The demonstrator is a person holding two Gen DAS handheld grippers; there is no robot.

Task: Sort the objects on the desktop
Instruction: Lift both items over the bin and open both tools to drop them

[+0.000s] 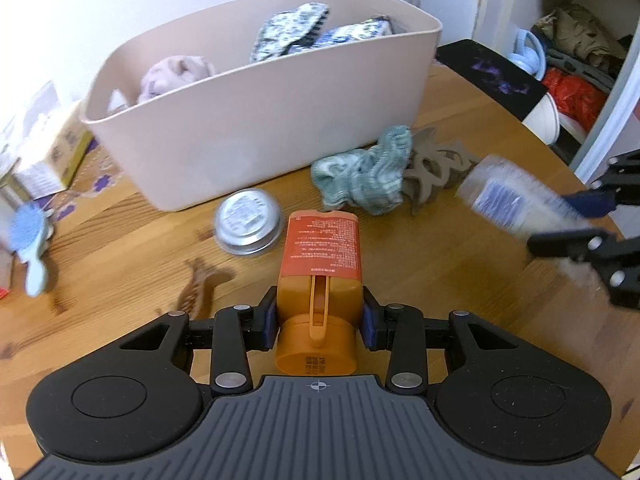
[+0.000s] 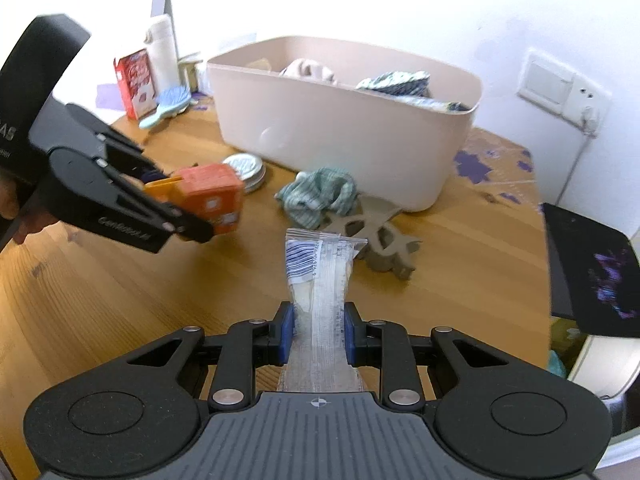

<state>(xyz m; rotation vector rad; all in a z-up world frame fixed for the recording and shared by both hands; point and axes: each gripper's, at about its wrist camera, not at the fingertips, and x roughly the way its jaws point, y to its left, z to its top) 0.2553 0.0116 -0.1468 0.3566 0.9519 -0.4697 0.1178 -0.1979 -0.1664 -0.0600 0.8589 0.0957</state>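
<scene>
Above the wooden table (image 1: 460, 280), left tongs (image 1: 318, 320) clench an orange bottle (image 1: 320, 264); right tongs (image 2: 318, 332) grasp what seems a plastic pouch (image 2: 320, 280).

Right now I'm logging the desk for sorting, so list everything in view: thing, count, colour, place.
orange bottle: 1, orange, clamped in left gripper.
clear plastic packet: 1, clear with blue print, clamped in right gripper.
storage bin: 1, pale pink, back of table, cloth items inside.
round tin: 1, silver, in front of bin.
knit cloth: 1, teal, beside bin.
hair claw: 1, taupe, touching cloth.
hairbrush: 1, light blue, table's left edge.
carton: 1, red, behind brush.
table: 1, wooden.
left gripper: black, blue pads.
right gripper: black, blue pads.
</scene>
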